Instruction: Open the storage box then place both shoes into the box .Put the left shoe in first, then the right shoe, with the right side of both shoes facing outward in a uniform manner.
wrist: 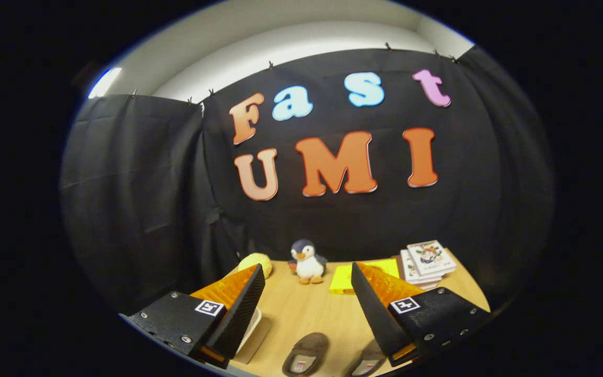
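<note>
While the gripper (306,309) is hanging open, gripping nothing, two shoes (305,354) are lying below its fingers.

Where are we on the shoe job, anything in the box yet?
Nothing looks done: both shoes, one and the other, lie on the table between the open tongs, which hold nothing. A pale object, perhaps the storage box, sits beside the left finger. Opening it and placing both shoes remain.
</note>
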